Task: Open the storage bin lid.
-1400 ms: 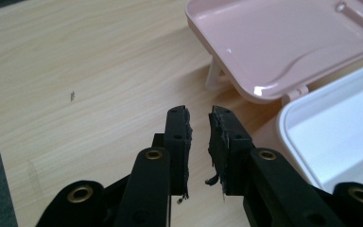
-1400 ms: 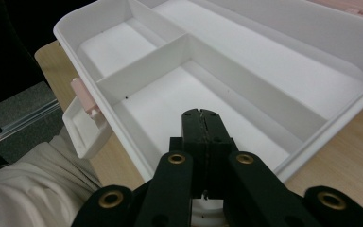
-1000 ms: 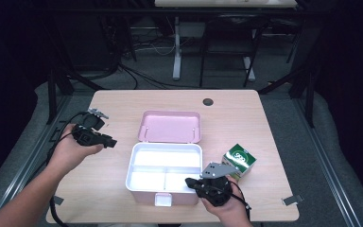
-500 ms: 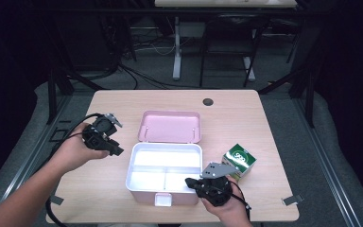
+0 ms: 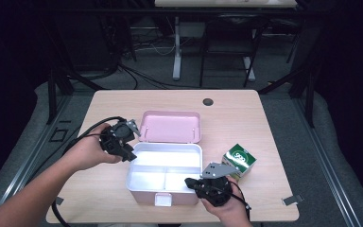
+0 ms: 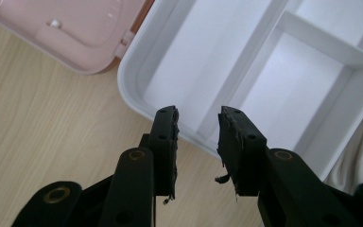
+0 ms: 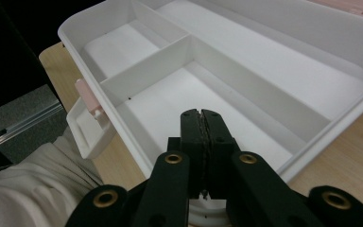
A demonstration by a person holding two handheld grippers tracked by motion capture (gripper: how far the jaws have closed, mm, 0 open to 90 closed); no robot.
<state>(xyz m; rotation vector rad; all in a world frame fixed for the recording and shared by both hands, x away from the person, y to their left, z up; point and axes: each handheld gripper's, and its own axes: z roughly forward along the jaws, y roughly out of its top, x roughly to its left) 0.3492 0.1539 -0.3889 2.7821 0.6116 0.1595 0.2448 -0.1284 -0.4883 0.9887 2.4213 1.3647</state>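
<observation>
Since a second ago the left gripper [image 5: 131, 138] has been travelling in from the left part of the table [image 5: 246, 113] toward the box [image 5: 164, 176], while the right gripper [image 5: 199, 182] is staying put at the box's front right corner. The box is sitting near the front middle of the table, its pink lid [image 5: 171, 126] thrown back flat behind it so the white compartments are lying open and bare.

In the left gripper view the left gripper [image 6: 197, 132] is hovering over the near wall of the box [image 6: 283, 80], jaws standing partly apart with nothing between them. That half-open gap is probably being kept ready for taking hold of the rim or the lid [image 6: 75, 28].

In the right gripper view the right gripper [image 7: 202, 124] is pointing over the box's near wall [image 7: 340, 127] at the compartments, jaws pressed fully together and holding nothing. It seems to be idling or steadying that corner.

The green carton [image 5: 239, 160] is waiting just right of the box, likely the thing meant to go inside.
</observation>
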